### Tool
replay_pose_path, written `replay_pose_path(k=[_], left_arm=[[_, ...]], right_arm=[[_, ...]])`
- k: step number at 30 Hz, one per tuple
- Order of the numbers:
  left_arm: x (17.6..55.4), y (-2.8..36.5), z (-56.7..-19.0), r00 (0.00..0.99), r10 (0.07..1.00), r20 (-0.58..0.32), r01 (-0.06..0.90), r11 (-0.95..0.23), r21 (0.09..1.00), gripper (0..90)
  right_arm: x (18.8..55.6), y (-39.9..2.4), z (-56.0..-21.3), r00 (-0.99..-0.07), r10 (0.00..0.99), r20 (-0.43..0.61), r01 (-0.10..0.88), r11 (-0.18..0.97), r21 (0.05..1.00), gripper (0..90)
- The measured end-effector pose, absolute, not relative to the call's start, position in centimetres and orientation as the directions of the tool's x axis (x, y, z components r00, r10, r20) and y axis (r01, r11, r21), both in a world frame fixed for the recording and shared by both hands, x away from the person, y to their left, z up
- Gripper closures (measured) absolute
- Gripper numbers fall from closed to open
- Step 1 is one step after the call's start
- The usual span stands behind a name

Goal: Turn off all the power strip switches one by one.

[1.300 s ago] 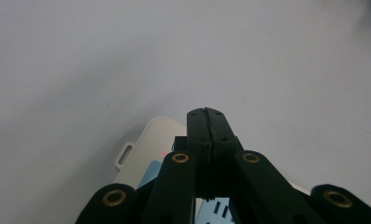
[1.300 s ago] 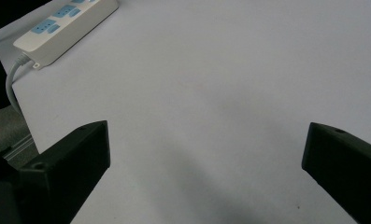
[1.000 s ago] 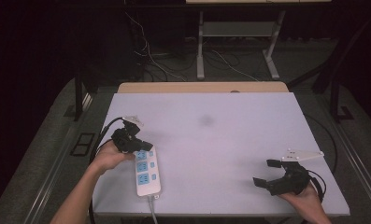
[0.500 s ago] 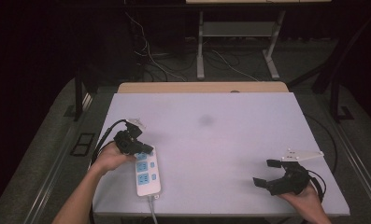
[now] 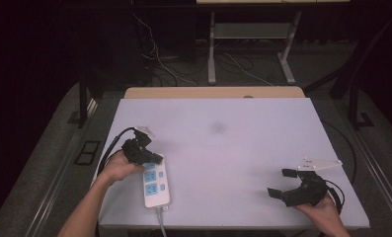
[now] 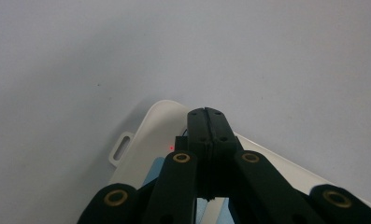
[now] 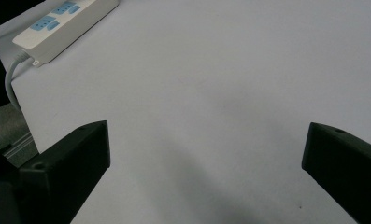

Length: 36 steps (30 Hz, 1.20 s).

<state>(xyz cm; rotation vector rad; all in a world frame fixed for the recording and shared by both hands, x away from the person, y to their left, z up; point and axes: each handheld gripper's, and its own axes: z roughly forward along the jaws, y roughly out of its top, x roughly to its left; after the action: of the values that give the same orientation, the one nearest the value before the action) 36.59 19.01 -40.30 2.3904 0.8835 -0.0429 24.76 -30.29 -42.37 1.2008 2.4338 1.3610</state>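
1. High view: A white power strip (image 5: 156, 181) with blue sockets lies near the table's (image 5: 233, 148) front left corner, lengthwise toward the person, its cord leaving over the front edge. The left gripper (image 5: 154, 159) rests its tip on the strip's far end, held by the left hand (image 5: 118, 167), with a black cable looping back from it. The right gripper (image 5: 281, 183) sits near the front right corner, well apart from the strip, jaws spread with bare table between them; a grey plate (image 5: 322, 163) rides on top of it. Beyond the table, a wooden board edge, a metal stand and loose cables lie on a dark floor.

2. Left gripper view: The left gripper (image 6: 206, 113) has its jaws pressed flat together with nothing between them. The closed tip sits over the rounded end of the strip (image 6: 155, 126). This view alone gives the small details: a hanging slot (image 6: 121, 148) at the strip's corner and a tiny red light (image 6: 172, 148) beside a small black part just next to the tip. Whether the tip presses that part I cannot tell.

3. Right gripper view: The right gripper (image 7: 205, 154) stands wide open, one jaw at each lower corner, plain table between. The strip (image 7: 64, 21) lies far off at the upper left, and here its grey cord (image 7: 11, 81) is seen bending down over the table edge.
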Motion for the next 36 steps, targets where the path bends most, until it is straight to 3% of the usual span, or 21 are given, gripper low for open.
replay_pose_path(k=[13,20,36], left_arm=[[36.5,19.0,-40.3,0.769,0.603,-0.211,0.612,-0.601,0.515,89.5],[36.2,20.1,-41.1,0.725,0.626,-0.288,0.659,-0.508,0.555,89.6],[36.0,19.7,-40.8,0.736,0.627,-0.255,0.642,-0.526,0.558,89.5]], right_arm=[[24.8,-30.3,-42.3,-0.684,0.68,0.264,0.583,0.291,0.759,1.0],[24.7,-30.3,-42.3,-0.688,0.677,0.26,0.578,0.296,0.76,1.0],[24.8,-30.4,-42.4,-0.684,0.681,0.262,0.582,0.294,0.758,1.0]])
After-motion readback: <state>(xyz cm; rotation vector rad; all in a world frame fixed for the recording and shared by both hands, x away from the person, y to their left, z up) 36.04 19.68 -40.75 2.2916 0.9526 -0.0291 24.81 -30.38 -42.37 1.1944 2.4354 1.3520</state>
